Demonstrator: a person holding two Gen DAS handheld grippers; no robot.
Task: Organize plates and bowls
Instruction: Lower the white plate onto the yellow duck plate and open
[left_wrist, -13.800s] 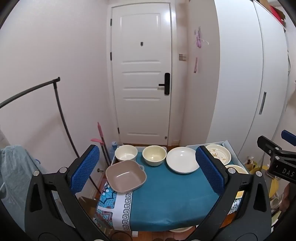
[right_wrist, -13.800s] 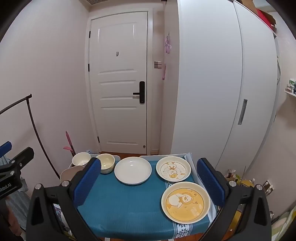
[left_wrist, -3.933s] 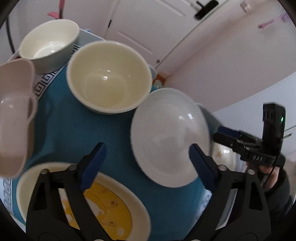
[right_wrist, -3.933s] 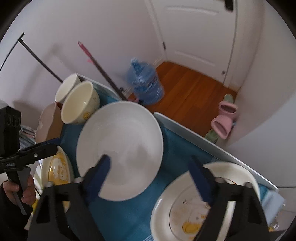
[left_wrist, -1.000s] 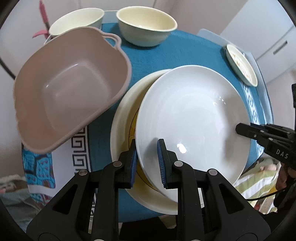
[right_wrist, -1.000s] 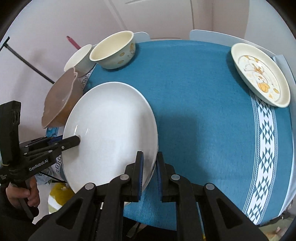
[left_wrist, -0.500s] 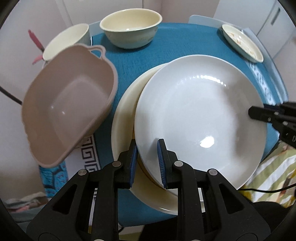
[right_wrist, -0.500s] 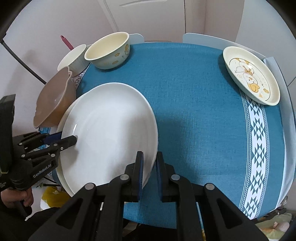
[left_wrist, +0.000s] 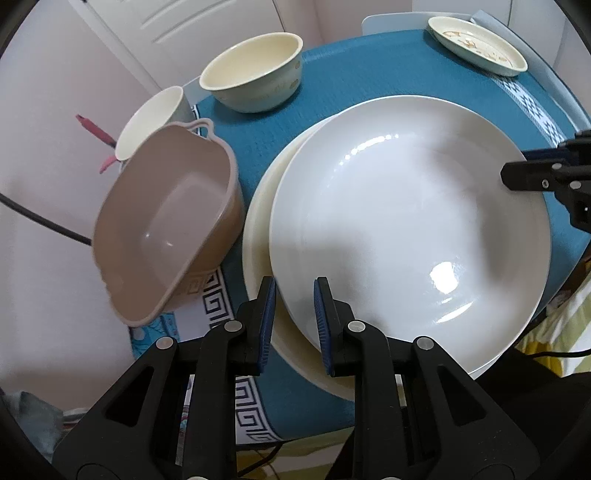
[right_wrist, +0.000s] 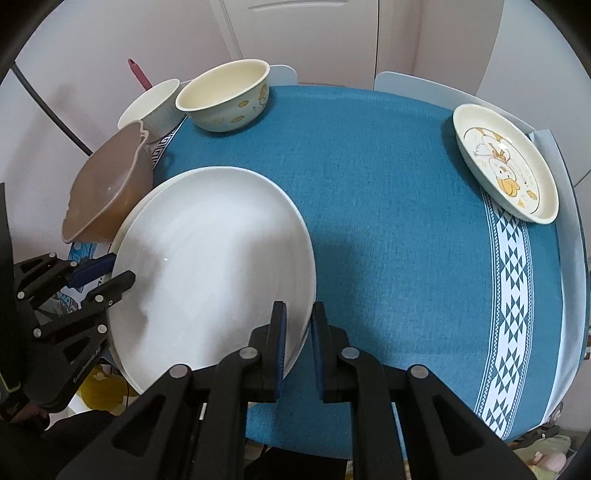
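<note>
A large white plate (left_wrist: 406, 229) is held at two opposite edges. My left gripper (left_wrist: 294, 295) is shut on its near rim, and in the right wrist view that same left gripper (right_wrist: 107, 273) pinches the plate's left edge. My right gripper (right_wrist: 297, 325) is shut on the white plate (right_wrist: 210, 266) at its lower right rim; the left wrist view shows this right gripper (left_wrist: 517, 170) at the plate's far right. Under the white plate lies a cream plate (left_wrist: 255, 240), offset to the left. Whether the two plates touch I cannot tell.
On the blue tablecloth (right_wrist: 388, 203) a tan handled bowl (left_wrist: 166, 229) overhangs the left edge beside the plates. A cream bowl (right_wrist: 225, 96) and a small white bowl (right_wrist: 151, 107) stand at the back left. A duck-print plate (right_wrist: 506, 166) sits at the far right.
My left gripper has swung and rolled, so the bowls have slid rightward across its view. Both grippers keep their hold on the white plate, which stays over the cream plate.
</note>
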